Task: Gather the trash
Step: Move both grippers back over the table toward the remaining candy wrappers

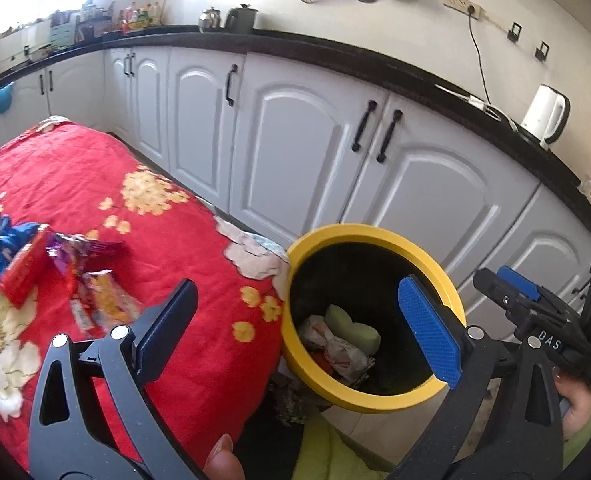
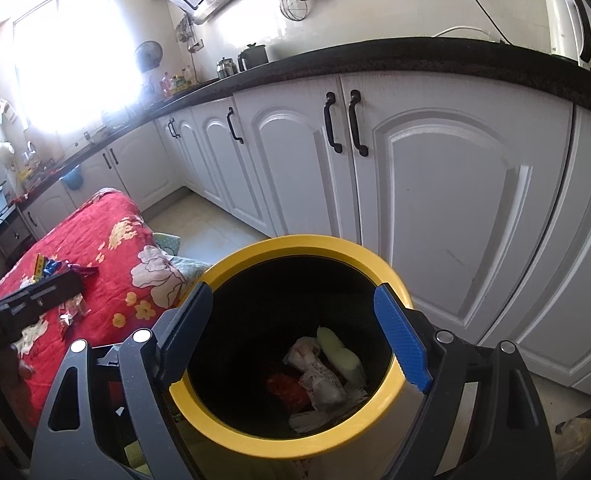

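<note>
I am holding my right gripper [image 2: 295, 336] over the yellow bin [image 2: 255, 440]. Its jaws are standing wide open and are holding nothing. I think it is hanging there because this is the spot for dropping trash. Down in the bin, a crumpled white wrapper [image 2: 319, 380], a pale green piece [image 2: 341, 354] and something red [image 2: 287, 390] are lying together.

My left gripper [image 1: 295, 328] is wide open too, with nothing in it. It is pointing between the bin and the red flowered cloth [image 1: 95, 168] on the surface just beside it. More trash is waiting on that cloth: a red packet [image 1: 25, 268], a purple wrapper [image 1: 75, 250] and an orange wrapper [image 1: 107, 300]. I guess my left gripper is going for those next.
</note>
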Motion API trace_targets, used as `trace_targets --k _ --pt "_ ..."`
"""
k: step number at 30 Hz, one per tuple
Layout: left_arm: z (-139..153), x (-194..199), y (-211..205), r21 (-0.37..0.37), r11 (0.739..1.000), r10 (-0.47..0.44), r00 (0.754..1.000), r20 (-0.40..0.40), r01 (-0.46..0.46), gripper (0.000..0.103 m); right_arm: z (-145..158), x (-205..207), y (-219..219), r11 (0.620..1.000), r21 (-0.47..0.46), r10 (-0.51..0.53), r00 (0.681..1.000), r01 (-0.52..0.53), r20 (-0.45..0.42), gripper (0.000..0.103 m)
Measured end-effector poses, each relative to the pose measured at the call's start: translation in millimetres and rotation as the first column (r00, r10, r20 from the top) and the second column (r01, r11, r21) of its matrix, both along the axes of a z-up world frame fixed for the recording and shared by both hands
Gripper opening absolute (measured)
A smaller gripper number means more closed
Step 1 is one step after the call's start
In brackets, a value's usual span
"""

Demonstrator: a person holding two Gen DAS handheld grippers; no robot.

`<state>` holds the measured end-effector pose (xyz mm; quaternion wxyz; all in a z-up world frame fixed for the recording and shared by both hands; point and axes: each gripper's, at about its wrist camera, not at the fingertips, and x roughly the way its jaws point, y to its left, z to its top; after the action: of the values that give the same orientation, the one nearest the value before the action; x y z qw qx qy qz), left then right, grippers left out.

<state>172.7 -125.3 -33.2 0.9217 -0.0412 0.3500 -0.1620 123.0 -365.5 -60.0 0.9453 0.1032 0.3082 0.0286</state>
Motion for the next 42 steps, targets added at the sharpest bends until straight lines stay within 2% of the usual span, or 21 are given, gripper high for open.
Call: trace_targets --k 10,24,32,42 --pt "20.2 -7.3 62.6 -0.030 0.991 0.132 0.991 0.033 -0.131 0.092 20.6 0.0 52.2 0.991 -0.031 0.128 0.991 -0.127 0.031 0.080" --pt "39.3 -16.8 139.7 -0.086 0.957 0.283 0.957 0.067 -0.277 0.092 42.4 -2.2 142.0 0.943 -0.083 0.327 0.944 -0.323 0.047 0.081" --pt "42.2 -18.9 181.7 -0.083 0.925 0.377 0.923 0.083 -0.370 0.092 43.1 -2.3 191.2 0.899 -0.085 0.434 0.900 -0.430 0.036 0.081" --pt "35.9 -15.9 232.4 -0.092 0.871 0.488 0.870 0.065 -0.482 0.092 36.5 1.2 241.1 0.840 -0.102 0.537 0.844 -0.533 0.009 0.081"
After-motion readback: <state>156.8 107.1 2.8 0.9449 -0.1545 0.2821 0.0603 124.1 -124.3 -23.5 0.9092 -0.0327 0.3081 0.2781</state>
